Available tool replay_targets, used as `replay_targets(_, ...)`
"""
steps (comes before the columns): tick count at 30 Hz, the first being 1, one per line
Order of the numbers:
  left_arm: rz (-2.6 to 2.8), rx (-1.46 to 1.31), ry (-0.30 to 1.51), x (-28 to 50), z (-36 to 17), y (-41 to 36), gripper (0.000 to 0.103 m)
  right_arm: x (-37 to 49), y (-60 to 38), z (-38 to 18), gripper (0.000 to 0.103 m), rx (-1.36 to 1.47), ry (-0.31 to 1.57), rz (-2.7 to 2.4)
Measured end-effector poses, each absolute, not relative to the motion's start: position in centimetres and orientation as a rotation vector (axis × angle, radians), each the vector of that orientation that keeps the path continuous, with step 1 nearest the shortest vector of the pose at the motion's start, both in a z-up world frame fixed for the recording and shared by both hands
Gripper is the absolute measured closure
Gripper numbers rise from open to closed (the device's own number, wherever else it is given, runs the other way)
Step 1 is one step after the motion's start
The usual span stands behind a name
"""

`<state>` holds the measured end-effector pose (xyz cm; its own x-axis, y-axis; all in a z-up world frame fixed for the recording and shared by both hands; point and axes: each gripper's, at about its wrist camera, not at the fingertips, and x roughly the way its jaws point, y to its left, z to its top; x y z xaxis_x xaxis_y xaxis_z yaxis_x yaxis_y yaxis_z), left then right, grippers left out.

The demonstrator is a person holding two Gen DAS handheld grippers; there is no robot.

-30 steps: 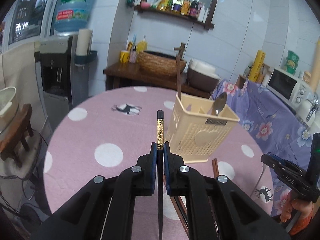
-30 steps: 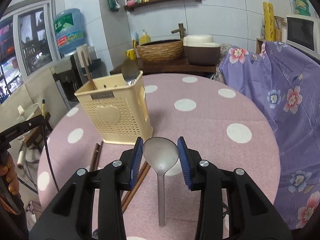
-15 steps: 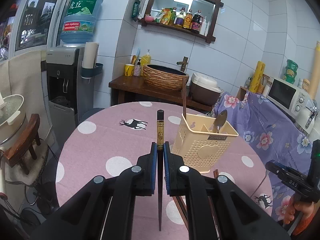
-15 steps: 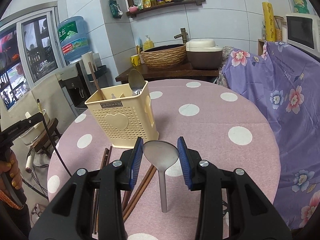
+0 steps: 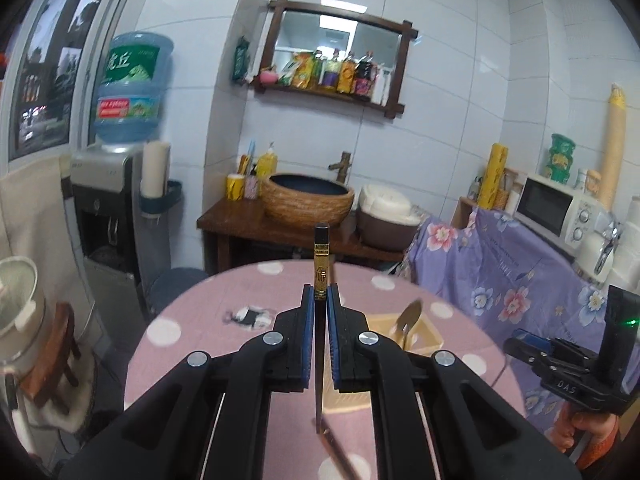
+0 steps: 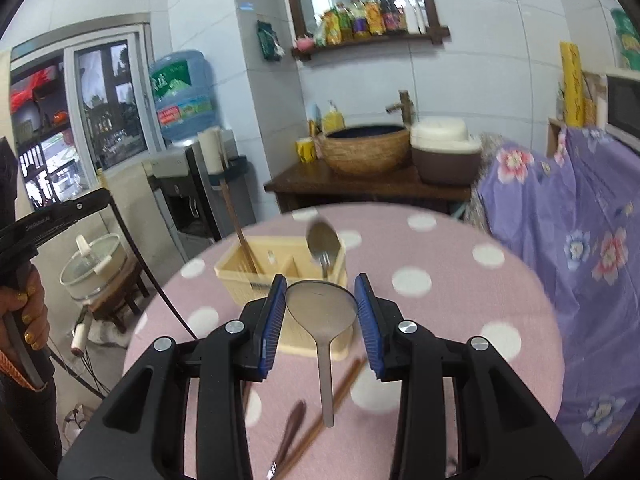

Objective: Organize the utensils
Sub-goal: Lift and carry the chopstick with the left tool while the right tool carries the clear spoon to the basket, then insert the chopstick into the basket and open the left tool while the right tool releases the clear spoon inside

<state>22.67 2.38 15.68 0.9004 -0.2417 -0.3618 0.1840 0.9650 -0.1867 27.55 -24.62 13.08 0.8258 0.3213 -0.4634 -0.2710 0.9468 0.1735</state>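
Note:
My left gripper is shut on a dark chopstick with a gold band, held upright above the pink dotted table. My right gripper is shut on the bowl of a steel spoon, handle hanging down. The cream utensil basket stands beyond and below the spoon, holding a brown chopstick and a spoon. In the left wrist view the basket shows just right of the fingers. Loose brown chopsticks and a dark utensil lie on the table.
A purple floral cloth covers furniture to the right of the table. A wooden stand with a woven basin is behind the table. A water dispenser stands at the left. The other hand-held gripper shows at the right edge.
Both grippers have risen and tilted up, so the table and basket sit lower in both views. Each keeps its hold, the left on the chopstick and the right on the spoon.

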Motion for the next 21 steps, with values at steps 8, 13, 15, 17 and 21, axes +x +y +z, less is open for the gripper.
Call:
replay_targets(8, -0.260, -0.182, 0.328, 26.7, 23.1, 0.0, 0.095, 32.5, -22.5, 22.6, 0.067, 0.122, 0.372, 0.311)
replay_targets(13, -0.255, -0.184, 0.334, 28.5, 21.5, -1.7, 0.095, 34.9, -21.4, 21.8, 0.067, 0.119, 0.370, 0.276)
replay_targets(15, -0.251, -0.183, 0.357, 29.2, 19.6, -2.2, 0.095, 35.8, -21.1, 19.6, 0.067, 0.123, 0.394, 0.259)
replay_targets(17, -0.234, -0.167, 0.381, 29.7, 17.1, -2.9, 0.095, 36.4, -20.8, 17.5, 0.067, 0.124, 0.416, 0.248)
replay_targets(21, -0.221, -0.157, 0.434, 30.6, 13.1, -3.5, 0.095, 36.9, -20.0, 13.6, 0.067, 0.099, 0.449, 0.228)
